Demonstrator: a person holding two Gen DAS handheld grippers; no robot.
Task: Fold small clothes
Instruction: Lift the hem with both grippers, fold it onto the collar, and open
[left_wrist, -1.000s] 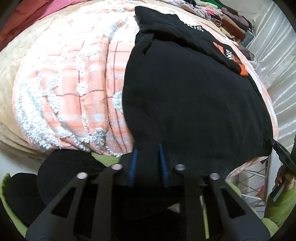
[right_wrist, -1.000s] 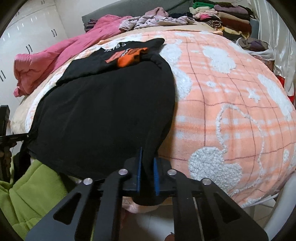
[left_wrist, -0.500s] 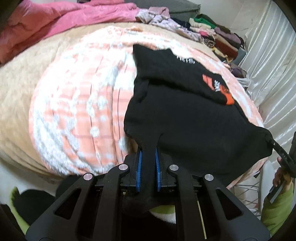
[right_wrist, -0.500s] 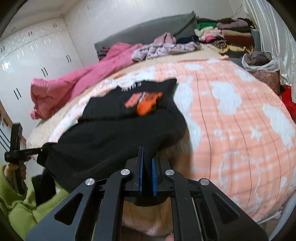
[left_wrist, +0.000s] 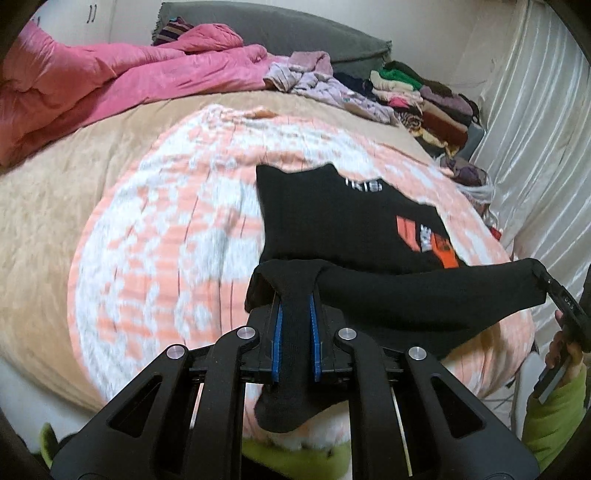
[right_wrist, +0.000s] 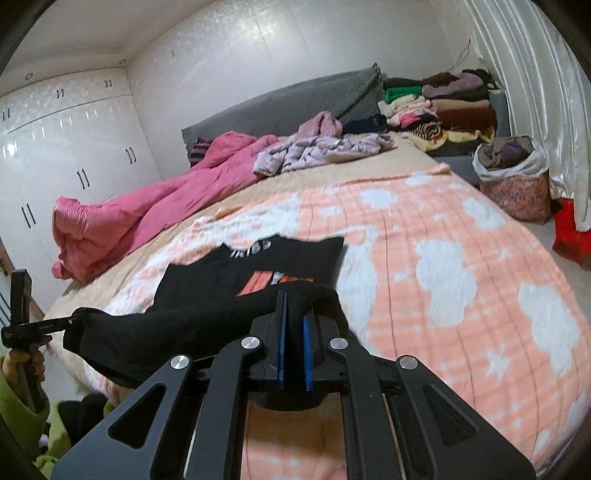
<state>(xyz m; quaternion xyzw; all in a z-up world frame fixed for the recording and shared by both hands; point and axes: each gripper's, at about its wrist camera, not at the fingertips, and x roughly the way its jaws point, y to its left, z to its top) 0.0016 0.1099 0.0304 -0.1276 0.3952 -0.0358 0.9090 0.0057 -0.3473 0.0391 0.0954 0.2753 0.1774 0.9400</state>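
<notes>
A small black shirt (left_wrist: 332, 229) with an orange and white print lies on the peach and white blanket (left_wrist: 155, 236). Its near hem is lifted off the bed and stretched between both grippers. My left gripper (left_wrist: 295, 295) is shut on the hem's left corner, with cloth hanging below the blue pads. My right gripper (right_wrist: 291, 299) is shut on the other corner of the black shirt (right_wrist: 207, 325). In the left wrist view the right gripper (left_wrist: 546, 284) shows at the right edge, clamped on the hem. In the right wrist view the left gripper (right_wrist: 70, 321) is at the far left.
A pink duvet (right_wrist: 125, 221) and a lilac garment (right_wrist: 317, 147) lie at the head of the bed. Stacked folded clothes (right_wrist: 443, 110) and a lined basket (right_wrist: 513, 177) stand at the far right by the curtain. White wardrobes (right_wrist: 66, 155) fill the left wall. Green sleeves (left_wrist: 554, 413) are near.
Both grippers have risen and tilted up, lifting the shirt's near hem off the bed edge and pulling it taut. More of the room's far side has come into view.
</notes>
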